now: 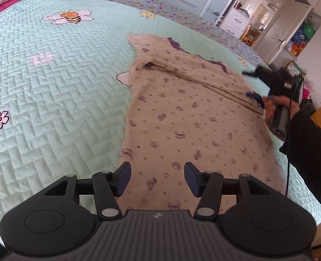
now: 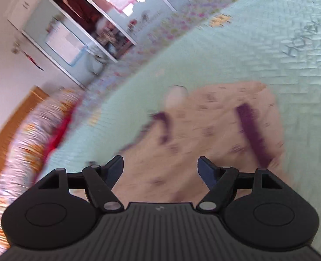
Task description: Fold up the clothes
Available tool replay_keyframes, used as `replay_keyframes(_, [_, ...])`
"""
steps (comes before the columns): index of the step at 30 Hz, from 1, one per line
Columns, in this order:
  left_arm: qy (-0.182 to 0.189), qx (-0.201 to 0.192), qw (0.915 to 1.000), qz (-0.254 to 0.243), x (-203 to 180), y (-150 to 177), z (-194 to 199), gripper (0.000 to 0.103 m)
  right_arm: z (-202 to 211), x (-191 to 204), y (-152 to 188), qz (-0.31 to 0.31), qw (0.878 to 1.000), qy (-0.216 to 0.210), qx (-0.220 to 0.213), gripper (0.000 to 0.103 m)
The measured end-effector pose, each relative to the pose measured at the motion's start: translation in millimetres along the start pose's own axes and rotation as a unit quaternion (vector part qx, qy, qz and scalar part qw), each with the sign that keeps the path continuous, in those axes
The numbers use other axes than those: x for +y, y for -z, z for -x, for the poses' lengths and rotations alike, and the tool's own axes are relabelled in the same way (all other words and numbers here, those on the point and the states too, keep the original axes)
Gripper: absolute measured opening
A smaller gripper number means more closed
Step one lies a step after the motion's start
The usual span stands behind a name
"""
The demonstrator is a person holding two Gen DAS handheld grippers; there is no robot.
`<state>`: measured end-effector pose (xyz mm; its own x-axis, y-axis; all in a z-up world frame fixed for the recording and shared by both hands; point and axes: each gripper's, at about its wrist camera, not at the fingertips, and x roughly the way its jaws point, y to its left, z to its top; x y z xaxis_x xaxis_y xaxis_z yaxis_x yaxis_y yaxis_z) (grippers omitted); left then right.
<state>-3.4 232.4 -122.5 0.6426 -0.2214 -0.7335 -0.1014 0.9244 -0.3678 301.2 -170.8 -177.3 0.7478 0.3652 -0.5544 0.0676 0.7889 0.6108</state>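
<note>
The garment (image 1: 182, 117), a beige top with small purple print and purple trim, lies spread flat on the quilt (image 1: 51, 82) of the bed, reaching from the near edge toward the middle, with one sleeve already laid inward across its upper part; this suggests folding is under way but not finished. The left gripper (image 1: 157, 179) hovers over the near hem, jaws released and nothing between them; no cloth is pinched, so the hem rests on the quilt under its own weight. The right gripper (image 2: 161, 169) hangs above the trimmed far end of the garment, jaws wide and empty; that view is blurred, so finer contact cannot be judged. In the left view a hand (image 1: 278, 111) in a dark sleeve holds the right tool at the garment's right edge, likely positioned for the next fold.
</note>
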Motion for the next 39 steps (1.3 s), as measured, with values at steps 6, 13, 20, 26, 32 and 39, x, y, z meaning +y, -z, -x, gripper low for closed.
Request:
replay_keyframes(6, [0.013,-0.002,0.9999,-0.008,-5,-11,-23,0.057,79,-71,-11,-0.063,0.991,0.022,-0.114,0.076])
replay_keyframes(13, [0.029,-0.010,0.9995,-0.008,-25,-13,-26,0.059,91,-50,0,-0.036,0.995,-0.032,-0.082,0.080])
replay_keyframes(20, [0.022,-0.017,0.9996,0.002,-15,-11,-19,0.061,48,-24,27,0.011,1.000,-0.004,-0.009,0.071])
replay_keyframes(26, [0.027,-0.034,0.9990,0.005,-9,-33,-33,0.062,76,-10,37,0.023,0.999,-0.008,-0.048,0.078])
replay_keyframes(32, [0.027,-0.061,0.9978,0.002,-21,-60,-40,0.062,52,6,43,0.060,0.998,0.008,0.014,0.074])
replay_keyframes(39, [0.025,-0.062,0.9969,0.043,7,-43,-34,0.067,83,50,62,0.052,0.997,-0.052,-0.008,0.078])
